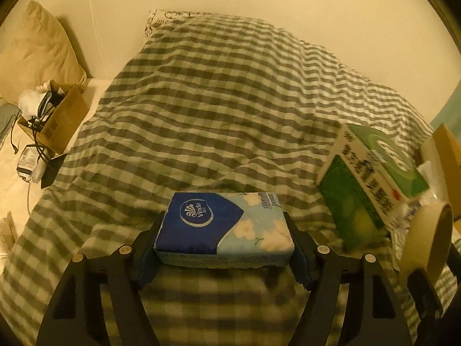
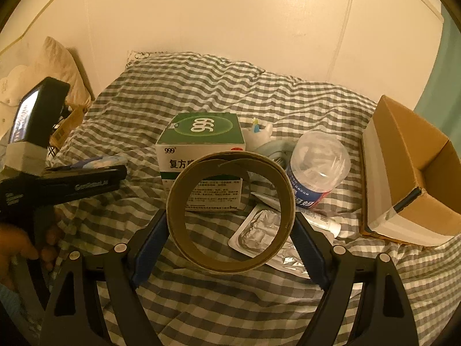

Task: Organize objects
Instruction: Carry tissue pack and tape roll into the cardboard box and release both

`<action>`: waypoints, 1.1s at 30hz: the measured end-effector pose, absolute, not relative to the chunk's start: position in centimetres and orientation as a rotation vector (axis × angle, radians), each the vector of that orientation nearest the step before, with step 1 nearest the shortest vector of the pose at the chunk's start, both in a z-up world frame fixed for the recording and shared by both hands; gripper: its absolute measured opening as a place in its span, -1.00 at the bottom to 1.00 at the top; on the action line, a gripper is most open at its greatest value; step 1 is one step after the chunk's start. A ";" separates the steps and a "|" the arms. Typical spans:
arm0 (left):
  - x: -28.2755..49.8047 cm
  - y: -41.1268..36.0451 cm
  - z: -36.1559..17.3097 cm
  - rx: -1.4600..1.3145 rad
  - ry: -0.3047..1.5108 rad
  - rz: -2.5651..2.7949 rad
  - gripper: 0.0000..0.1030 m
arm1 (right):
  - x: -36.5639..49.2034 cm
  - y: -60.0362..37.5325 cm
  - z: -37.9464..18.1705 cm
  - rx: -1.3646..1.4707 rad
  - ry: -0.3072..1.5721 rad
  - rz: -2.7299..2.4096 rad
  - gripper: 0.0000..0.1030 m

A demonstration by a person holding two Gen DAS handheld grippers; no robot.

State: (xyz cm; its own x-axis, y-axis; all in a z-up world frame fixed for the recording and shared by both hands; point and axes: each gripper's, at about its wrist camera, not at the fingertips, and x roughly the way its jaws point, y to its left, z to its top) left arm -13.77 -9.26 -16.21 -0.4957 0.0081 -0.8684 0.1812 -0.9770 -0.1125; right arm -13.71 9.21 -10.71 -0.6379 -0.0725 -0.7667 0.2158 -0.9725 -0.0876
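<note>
Left tongs (image 1: 224,248) grip a tissue pack (image 1: 224,227), low centre of frame, above the checked bed (image 1: 219,109). Right tongs (image 2: 230,230) clamp a tape roll (image 2: 230,210) at centre frame; a green box (image 2: 201,144) stands behind it, a carton (image 2: 409,173) at right.

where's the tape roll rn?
Clamped in the right gripper: the tape roll is held upright above the checked blanket, just in front of the green medicine box.

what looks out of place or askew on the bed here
The green medicine box sits tilted on the rumpled checked duvet, with a clear bottle lying on its side beside it and a foil blister pack loose in front. Nothing looks spilled or damaged.
</note>
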 end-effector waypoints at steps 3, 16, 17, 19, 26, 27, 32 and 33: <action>-12.6 -8.7 -14.6 1.513 0.232 -2.640 0.46 | -13.4 9.2 -10.0 1.230 0.249 -2.704 0.62; -6.6 -0.7 1.7 1.122 0.035 -3.012 0.46 | -9.4 13.2 5.3 0.911 0.274 -2.810 0.61; -6.5 0.3 3.1 1.088 0.020 -3.040 0.46 | -9.2 14.0 7.0 0.887 0.275 -2.814 0.61; -6.7 2.3 5.2 1.045 0.022 -3.091 0.46 | -8.9 15.9 10.1 0.841 0.310 -2.838 0.61; -9.3 9.7 8.7 1.010 0.002 -3.210 0.46 | -9.7 23.5 15.8 0.814 0.275 -2.903 0.61; -9.5 10.7 8.7 1.017 -0.003 -3.218 0.46 | -10.5 24.7 15.8 0.824 0.271 -2.920 0.61; -12.8 16.3 6.8 1.091 -0.038 -3.242 0.46 | -14.8 30.7 13.9 0.924 0.160 -2.954 0.61; -12.9 17.0 6.3 1.105 -0.038 -3.243 0.46 | -15.8 31.8 13.1 0.954 0.157 -2.955 0.61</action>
